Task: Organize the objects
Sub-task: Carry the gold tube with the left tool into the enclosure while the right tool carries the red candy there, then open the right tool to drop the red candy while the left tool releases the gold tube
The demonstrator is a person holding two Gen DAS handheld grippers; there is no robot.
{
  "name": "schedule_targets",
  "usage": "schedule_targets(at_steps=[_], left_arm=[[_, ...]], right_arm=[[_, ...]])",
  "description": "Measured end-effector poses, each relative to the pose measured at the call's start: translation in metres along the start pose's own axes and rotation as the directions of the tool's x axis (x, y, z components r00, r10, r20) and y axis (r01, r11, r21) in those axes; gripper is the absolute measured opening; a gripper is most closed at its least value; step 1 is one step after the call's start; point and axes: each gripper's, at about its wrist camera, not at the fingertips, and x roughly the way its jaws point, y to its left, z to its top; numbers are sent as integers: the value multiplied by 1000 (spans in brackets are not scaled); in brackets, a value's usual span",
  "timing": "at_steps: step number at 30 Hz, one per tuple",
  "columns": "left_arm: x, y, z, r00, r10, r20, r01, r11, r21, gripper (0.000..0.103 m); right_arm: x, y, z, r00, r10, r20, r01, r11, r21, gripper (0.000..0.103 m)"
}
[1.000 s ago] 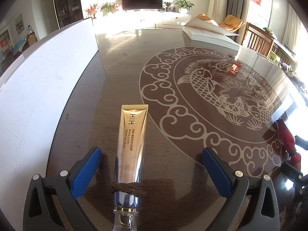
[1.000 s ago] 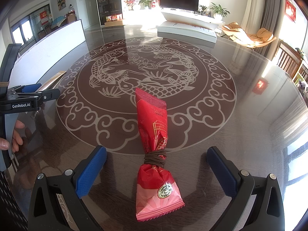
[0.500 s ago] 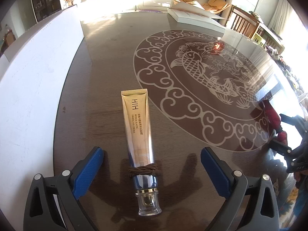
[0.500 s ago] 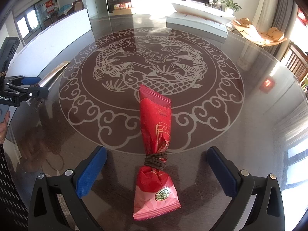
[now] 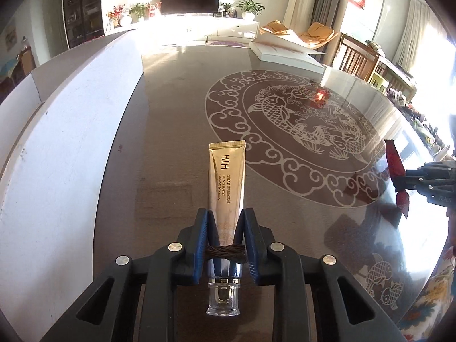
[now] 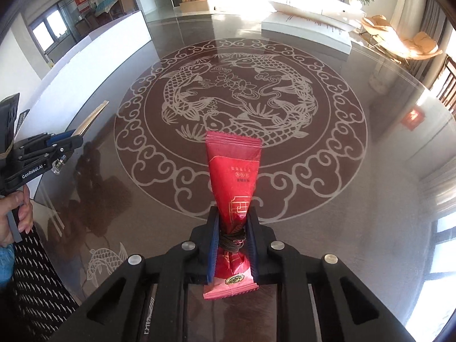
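A gold cream tube (image 5: pixel 226 182) with a brown band near its clear cap is between the blue pads of my left gripper (image 5: pixel 226 219), whose jaws are closing and press on its sides. It is lifted off the dark glass table (image 5: pixel 171 114). A red snack packet (image 6: pixel 233 171), tied at its waist with a brown band, is clamped at that waist by my right gripper (image 6: pixel 232 219), which is shut on it. The right wrist view shows the left gripper (image 6: pixel 61 139) at the left edge, the tube (image 6: pixel 91 118) sticking out ahead of it. In the left wrist view the right gripper (image 5: pixel 399 179) holds the packet (image 5: pixel 394 159) at the right.
A long white box (image 5: pixel 57 142) runs along the table's left side. A flat white box (image 6: pixel 307 31) lies at the far edge. A fish and cloud pattern (image 6: pixel 239 105) covers the table's middle. A person's hand (image 6: pixel 14 216) holds the left gripper's handle. Wooden chairs (image 5: pixel 356 59) stand at the right.
Both grippers went from wide open to closed, the left on the gold tube and the right on the red packet. Both objects have come up off the table.
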Motion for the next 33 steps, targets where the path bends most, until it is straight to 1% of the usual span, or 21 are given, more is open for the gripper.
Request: schedule_targets(at_steps=[4, 7, 10, 11, 13, 15, 16, 17, 18, 20, 22, 24, 25, 26, 27, 28, 29, 30, 31, 33], left_arm=[[-40, 7, 3, 994, -59, 96, 67, 994, -83, 25], [-83, 21, 11, 979, -74, 190, 99, 987, -128, 25], [-123, 46, 21, 964, -47, 263, 93, 982, -166, 25], [-134, 56, 23, 960, -27, 279, 79, 981, -176, 25], [-152, 80, 25, 955, 40, 294, 19, 980, -196, 25], [-166, 111, 18, 955, 109, 276, -45, 972, -229, 25], [-166, 126, 17, 956, 139, 257, -73, 965, -252, 25], [-163, 140, 16, 959, 163, 231, -98, 958, -269, 25], [-161, 154, 10, 960, 191, 203, -129, 950, -283, 25], [-149, 175, 5, 964, 228, 137, -178, 937, -300, 25], [-133, 189, -3, 966, 248, 73, -214, 926, -311, 25], [-117, 198, -8, 958, 288, 20, -267, 909, -319, 25], [-111, 201, -9, 953, 302, 0, -286, 902, -323, 27], [-107, 204, -10, 953, 303, -11, -290, 900, -326, 35], [-105, 205, -10, 954, 299, -11, -286, 900, -329, 42], [-105, 205, -10, 954, 300, 0, -283, 901, -330, 63], [-107, 204, -9, 949, 316, 10, -295, 897, -329, 85], [-113, 201, -11, 939, 343, 27, -316, 890, -328, 94], [-118, 199, -11, 928, 371, 45, -337, 884, -324, 103], [-120, 197, -7, 910, 410, 58, -372, 871, -322, 103]], right_arm=[[-29, 17, 20, 995, 55, 85, -55, 998, -4, 18], [-53, 53, 52, 981, 106, 162, -96, 993, -69, 18], [-73, 101, 86, 953, 202, 225, -173, 974, -144, 18], [-82, 116, 97, 941, 243, 237, -206, 964, -170, 18], [-84, 156, 121, 915, 323, 241, -272, 937, -220, 18], [-80, 197, 141, 888, 402, 223, -343, 902, -261, 18], [-76, 218, 151, 875, 440, 201, -379, 882, -280, 18], [-70, 240, 161, 868, 468, 167, -408, 863, -300, 18], [-60, 262, 169, 865, 486, 126, -429, 846, -316, 18], [-34, 304, 185, 872, 487, 42, -447, 830, -334, 18], [-3, 337, 198, 887, 460, -33, -443, 832, -333, 19], [30, 362, 207, 908, 407, -99, -416, 847, -331, 21], [47, 372, 210, 916, 379, -132, -401, 854, -330, 27], [60, 379, 212, 923, 355, -145, -384, 863, -330, 37], [70, 383, 212, 930, 336, -150, -367, 868, -335, 40], [77, 386, 213, 935, 321, -151, -354, 871, -340, 44], [80, 386, 214, 939, 311, -147, -343, 876, -339, 48], [80, 386, 215, 941, 310, -139, -339, 880, -334, 50], [80, 383, 216, 941, 313, -127, -337, 883, -327, 58], [72, 378, 217, 947, 305, -97, -320, 889, -328, 74]])
